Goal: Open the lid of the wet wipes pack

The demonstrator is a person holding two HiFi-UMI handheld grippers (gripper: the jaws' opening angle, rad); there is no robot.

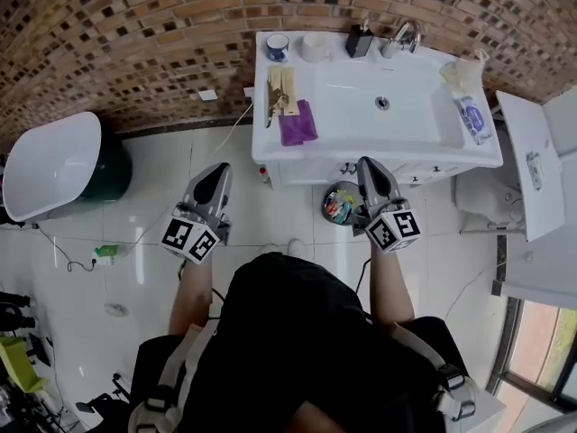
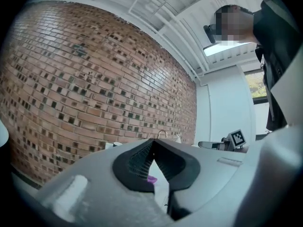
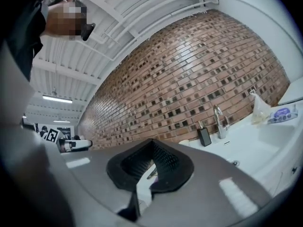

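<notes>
Brown brick mosaic covers the wall behind a white counter (image 1: 270, 156) with a basin sunk into it; pale floor tiles spread below, with a white toilet (image 1: 50, 165) off to the left.

The wet wipes pack (image 1: 472, 117) lies flat on the counter's right edge strip, beside the basin. A crumpled plastic bag (image 1: 462, 72) sits just behind it, toward the back right corner. In your right gripper view, the pack (image 3: 282, 113) shows at the far right.

Along the back edge stand the faucet (image 1: 403, 36) and a dark soap dispenser (image 1: 359, 41), with two cups (image 1: 278, 46) at the back left corner. A purple cloth (image 1: 297, 123) lies on the left edge strip toward the front left corner, and some pale wooden items (image 1: 281, 93) sit just behind it.

You hold your left claw (image 1: 216, 171) in front of the counter's front left corner, over the floor. Your left gripper view shows its ribbed pads (image 2: 139, 162) meeting at the tip, fully narrow, gripping no object.

Your right claw (image 1: 370, 165) is just before the front edge, near the middle and well apart from the pack. Its pads (image 3: 165, 162) are likewise pressed together and hold no object. Both claws point level at the wall.
</notes>
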